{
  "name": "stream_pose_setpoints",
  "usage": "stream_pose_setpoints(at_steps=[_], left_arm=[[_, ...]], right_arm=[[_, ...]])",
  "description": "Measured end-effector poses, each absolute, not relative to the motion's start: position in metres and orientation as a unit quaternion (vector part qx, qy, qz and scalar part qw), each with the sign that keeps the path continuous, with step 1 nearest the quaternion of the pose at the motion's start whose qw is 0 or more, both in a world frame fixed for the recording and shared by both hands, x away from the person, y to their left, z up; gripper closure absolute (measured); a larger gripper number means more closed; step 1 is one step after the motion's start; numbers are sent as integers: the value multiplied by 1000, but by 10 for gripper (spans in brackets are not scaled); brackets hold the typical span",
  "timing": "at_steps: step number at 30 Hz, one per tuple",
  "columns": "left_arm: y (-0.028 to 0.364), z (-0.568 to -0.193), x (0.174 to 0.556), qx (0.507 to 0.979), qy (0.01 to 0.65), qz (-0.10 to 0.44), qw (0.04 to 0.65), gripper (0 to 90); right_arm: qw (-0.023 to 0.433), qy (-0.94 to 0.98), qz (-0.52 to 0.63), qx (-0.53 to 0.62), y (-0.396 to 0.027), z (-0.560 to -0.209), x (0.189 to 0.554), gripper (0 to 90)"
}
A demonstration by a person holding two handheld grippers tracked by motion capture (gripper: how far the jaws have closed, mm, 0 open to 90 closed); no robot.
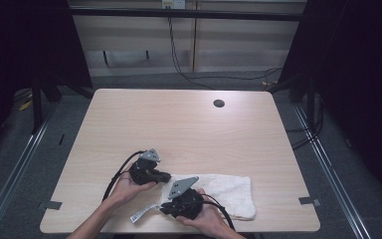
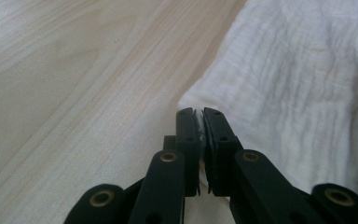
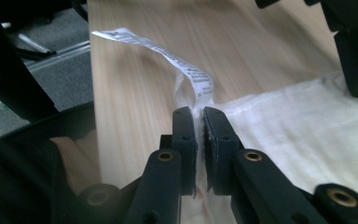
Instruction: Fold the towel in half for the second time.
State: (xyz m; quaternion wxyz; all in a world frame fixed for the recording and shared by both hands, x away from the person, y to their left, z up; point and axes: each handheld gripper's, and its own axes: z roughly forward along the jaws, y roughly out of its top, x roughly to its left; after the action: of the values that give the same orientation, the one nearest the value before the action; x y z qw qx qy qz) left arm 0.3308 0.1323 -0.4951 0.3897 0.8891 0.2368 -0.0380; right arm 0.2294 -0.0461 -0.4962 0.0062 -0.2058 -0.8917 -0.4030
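A white towel (image 1: 226,188) lies flat near the table's front edge, right of centre. My left gripper (image 1: 167,176) points right at the towel's far left corner. In the left gripper view, the left gripper (image 2: 198,112) is shut with a sliver of the towel (image 2: 298,79) pinched between its jaws. My right gripper (image 1: 162,209) points left at the near left corner. In the right gripper view, the right gripper (image 3: 199,111) is shut on the towel (image 3: 298,130) where a printed label (image 3: 168,53) curls up and away. The label (image 1: 140,215) sticks out to the left.
The wooden table (image 1: 179,124) has a round cable hole (image 1: 219,103) at the back right. Tape marks (image 1: 309,201) sit by the front corners. The left gripper's black body (image 3: 356,46) hangs close by in the right gripper view. Dark frame posts and cables stand behind the table.
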Motion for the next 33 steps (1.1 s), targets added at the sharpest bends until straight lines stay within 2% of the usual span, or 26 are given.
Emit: stream_pose_setpoints(at_steps=[16,33], left_arm=[[161,-471,339,856,258,-47,445,857],[212,-450,349,832,299,-18,467,858]], right_arm=[[4,-868,-453,-205,-49,-466,235,838],[-4,-857,-484,-176,-10,-438,257,839]])
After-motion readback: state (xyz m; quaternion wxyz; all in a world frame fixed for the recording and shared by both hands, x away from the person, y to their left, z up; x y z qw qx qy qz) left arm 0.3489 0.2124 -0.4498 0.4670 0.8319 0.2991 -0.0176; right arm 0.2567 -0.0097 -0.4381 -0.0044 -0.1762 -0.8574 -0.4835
